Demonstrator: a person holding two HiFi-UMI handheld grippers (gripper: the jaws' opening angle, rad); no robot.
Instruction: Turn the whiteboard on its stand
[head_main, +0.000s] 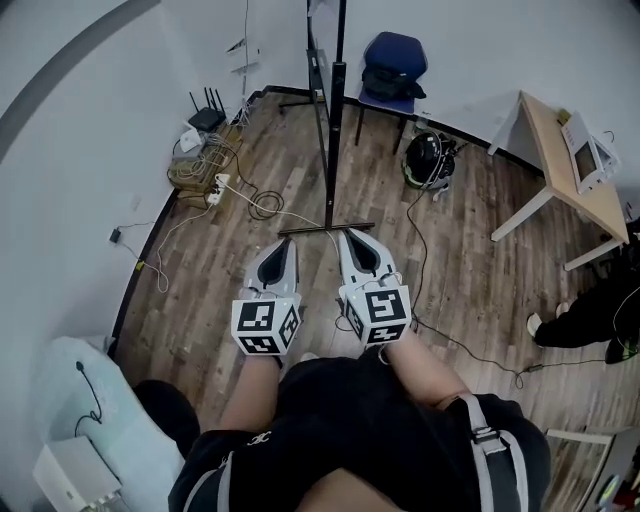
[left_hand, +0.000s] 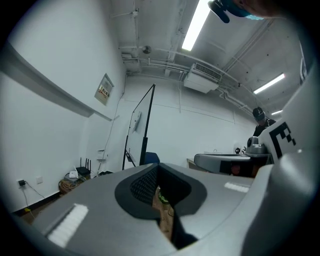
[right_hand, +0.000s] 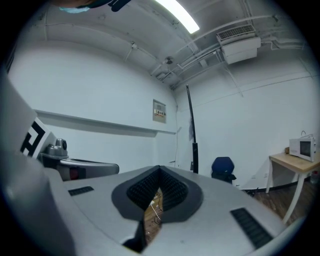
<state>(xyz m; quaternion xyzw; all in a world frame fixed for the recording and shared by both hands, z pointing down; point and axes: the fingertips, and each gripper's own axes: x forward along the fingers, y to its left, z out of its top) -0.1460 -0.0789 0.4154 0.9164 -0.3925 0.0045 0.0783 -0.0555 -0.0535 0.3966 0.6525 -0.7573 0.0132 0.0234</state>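
The whiteboard (head_main: 317, 75) stands edge-on to me on its black stand (head_main: 335, 130), whose floor bar (head_main: 327, 229) lies just beyond my gripper tips. My left gripper (head_main: 282, 245) and right gripper (head_main: 353, 236) are held side by side, pointing at that bar, both shut with nothing between the jaws and apart from the stand. In the left gripper view the whiteboard (left_hand: 140, 125) leans as a thin panel ahead of the left gripper (left_hand: 156, 166). From the right gripper (right_hand: 160, 168) I see the whiteboard (right_hand: 190, 120) as a dark upright line.
A blue chair (head_main: 393, 62) with a bag stands behind the stand. A black-and-green object (head_main: 428, 160) sits on the floor at the right. A wooden table (head_main: 560, 150) holds a microwave (head_main: 588, 150). Cables, a power strip and a router (head_main: 207, 120) lie by the left wall. A person (head_main: 598, 312) crouches at far right.
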